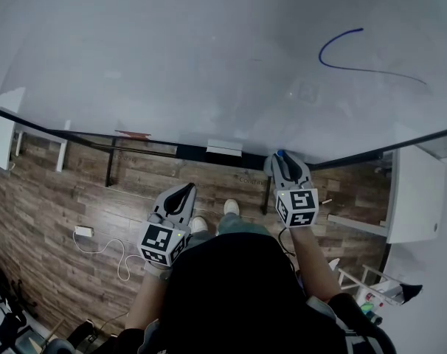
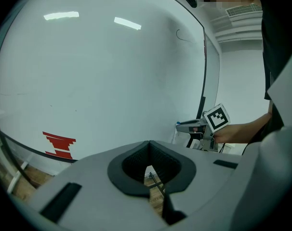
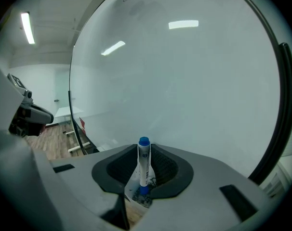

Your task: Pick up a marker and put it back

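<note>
A white marker (image 3: 143, 160) with a blue cap stands upright between the jaws of my right gripper (image 3: 144, 170), which is shut on it. In the head view the right gripper (image 1: 285, 161) is held at the lower edge of the whiteboard (image 1: 209, 57), and the marker's blue tip (image 1: 281, 153) pokes out toward the board. My left gripper (image 1: 184, 190) hangs lower, over the wooden floor, with its jaws shut on nothing. In its own view the left gripper (image 2: 150, 152) faces the board, with the right gripper (image 2: 204, 125) off to the right.
A curved blue line (image 1: 343, 50) is drawn at the board's upper right. On the ledge under the board lie a white eraser (image 1: 223, 147) and a red item (image 1: 133, 133). A white table (image 1: 414, 198) stands at the right, and a cable (image 1: 109, 249) lies on the floor.
</note>
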The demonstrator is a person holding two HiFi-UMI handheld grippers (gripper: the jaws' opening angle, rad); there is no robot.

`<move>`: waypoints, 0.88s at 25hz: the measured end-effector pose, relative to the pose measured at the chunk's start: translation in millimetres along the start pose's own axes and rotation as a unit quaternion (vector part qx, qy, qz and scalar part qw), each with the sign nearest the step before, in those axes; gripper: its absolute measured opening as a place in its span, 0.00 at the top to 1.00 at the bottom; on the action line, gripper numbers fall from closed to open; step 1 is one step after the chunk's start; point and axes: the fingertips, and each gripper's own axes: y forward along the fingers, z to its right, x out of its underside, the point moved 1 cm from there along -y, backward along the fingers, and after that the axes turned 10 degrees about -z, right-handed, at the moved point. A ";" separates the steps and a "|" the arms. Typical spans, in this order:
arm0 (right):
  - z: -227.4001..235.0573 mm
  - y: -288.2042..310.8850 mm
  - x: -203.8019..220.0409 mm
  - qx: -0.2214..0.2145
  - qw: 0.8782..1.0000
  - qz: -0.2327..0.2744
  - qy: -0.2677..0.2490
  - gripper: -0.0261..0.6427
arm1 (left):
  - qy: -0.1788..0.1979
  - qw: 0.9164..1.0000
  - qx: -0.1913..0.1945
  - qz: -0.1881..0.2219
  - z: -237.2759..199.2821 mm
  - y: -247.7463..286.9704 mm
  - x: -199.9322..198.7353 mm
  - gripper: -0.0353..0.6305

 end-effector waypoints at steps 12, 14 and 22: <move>-1.6 -26.0 -5.3 0.018 1.000 0.016 0.011 0.79 | 0.016 1.000 0.022 0.007 7.1 -1.5 -5.8 0.92; -2.6 -34.4 -6.2 0.021 0.999 0.020 0.015 0.79 | 0.021 0.999 0.029 0.008 9.9 -0.6 -8.9 0.92; 0.4 -72.7 1.9 0.061 0.997 0.030 0.036 0.80 | 0.057 0.995 0.081 0.009 28.5 10.8 -12.5 0.92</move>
